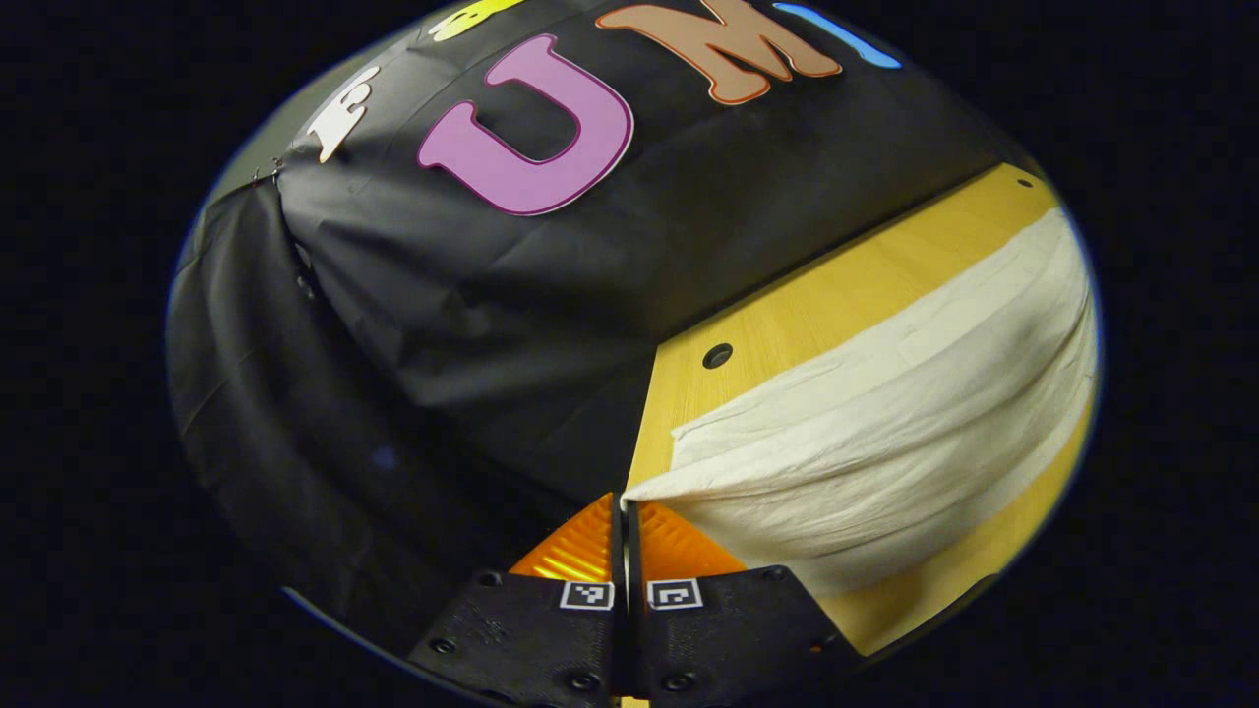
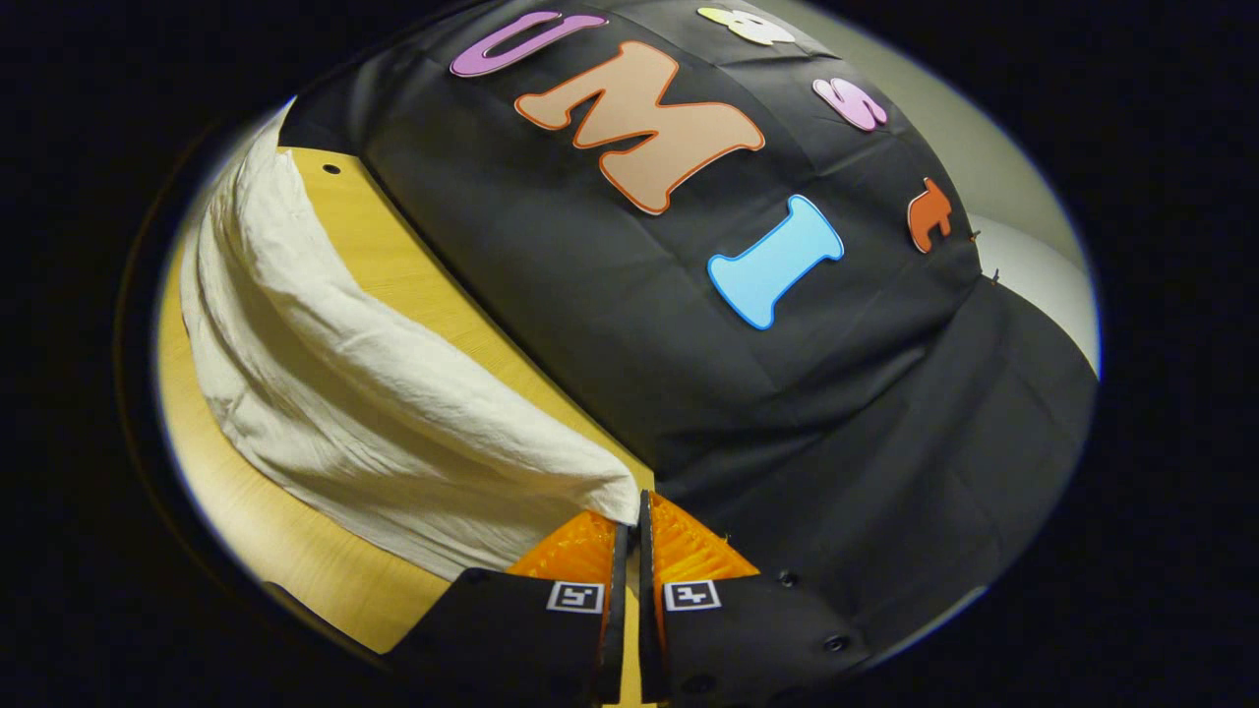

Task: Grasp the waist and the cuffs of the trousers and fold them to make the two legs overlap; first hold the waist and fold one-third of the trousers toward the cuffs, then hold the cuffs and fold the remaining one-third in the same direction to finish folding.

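Cream-white trousers (image 1: 885, 413) stretch across the yellow wooden table (image 1: 787, 315) in the left gripper view, running from my left gripper (image 1: 626, 506) off to the right. That gripper is shut on one end of the cloth, which is lifted and pulled taut into folds. In the right gripper view the same trousers (image 2: 344, 393) run leftward from my right gripper (image 2: 634, 511), whose fingers are shut on the other end of the fabric. I cannot tell which end is the waist and which the cuffs.
The black cloth wall (image 1: 472, 295) hangs close behind the table's far edge. The table (image 2: 413, 265) has small dark holes (image 1: 717, 355) near that edge. A pale wall (image 2: 1023, 256) shows past the cloth at the right.
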Tool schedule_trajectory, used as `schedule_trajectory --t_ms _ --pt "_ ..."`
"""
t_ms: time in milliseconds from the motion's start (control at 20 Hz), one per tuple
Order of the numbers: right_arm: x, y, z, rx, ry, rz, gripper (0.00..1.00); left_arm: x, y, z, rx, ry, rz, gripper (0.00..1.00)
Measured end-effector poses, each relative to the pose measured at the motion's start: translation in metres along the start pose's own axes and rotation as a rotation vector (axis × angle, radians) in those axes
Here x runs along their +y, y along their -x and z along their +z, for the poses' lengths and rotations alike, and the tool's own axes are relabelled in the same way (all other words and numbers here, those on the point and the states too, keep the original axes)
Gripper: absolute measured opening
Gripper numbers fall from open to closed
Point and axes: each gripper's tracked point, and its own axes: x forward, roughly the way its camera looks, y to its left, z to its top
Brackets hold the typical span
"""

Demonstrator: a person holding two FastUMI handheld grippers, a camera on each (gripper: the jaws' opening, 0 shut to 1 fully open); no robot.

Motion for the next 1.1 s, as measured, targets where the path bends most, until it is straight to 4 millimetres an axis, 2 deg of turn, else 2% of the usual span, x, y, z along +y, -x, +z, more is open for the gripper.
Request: schedule_trajectory --t_ms 150,200,350,600,750,900,1000,1050,1100 --pt "0.008 -0.023 0.009 0.013 0.008 -0.007 0.05 -0.002 -0.032 0.018 -0.018 0.031 -0.023 0.0" --pt "0.013 -0.031 0.012 0.018 0.017 -0.005 0.08 -0.004 -0.041 0.021 -0.018 0.035 -0.032 0.0" --pt "0.033 -0.058 0.008 0.055 0.022 0.016 0.08 -0.016 -0.064 0.025 -0.017 0.021 -0.053 0.0" --pt "0.077 -0.094 -0.017 0.147 -0.003 0.077 0.11 -0.043 -0.101 0.017 0.004 -0.018 -0.068 0.0" --pt "0.099 -0.115 -0.029 0.191 -0.003 0.113 0.08 -0.056 -0.12 0.008 0.028 -0.017 -0.088 0.0" --pt "0.109 -0.129 -0.035 0.216 -0.043 0.114 0.06 -0.068 -0.132 0.004 0.042 -0.014 -0.096 0.0" --pt "0.116 -0.131 -0.038 0.254 -0.115 0.125 0.11 -0.078 -0.134 0.003 0.048 0.003 -0.125 0.0" --pt "0.119 -0.129 -0.037 0.27 -0.147 0.134 0.33 -0.085 -0.132 0.006 0.046 0.02 -0.149 0.05" --pt "0.119 -0.124 -0.034 0.27 -0.171 0.14 0.55 -0.093 -0.128 0.011 0.034 0.042 -0.178 0.35"
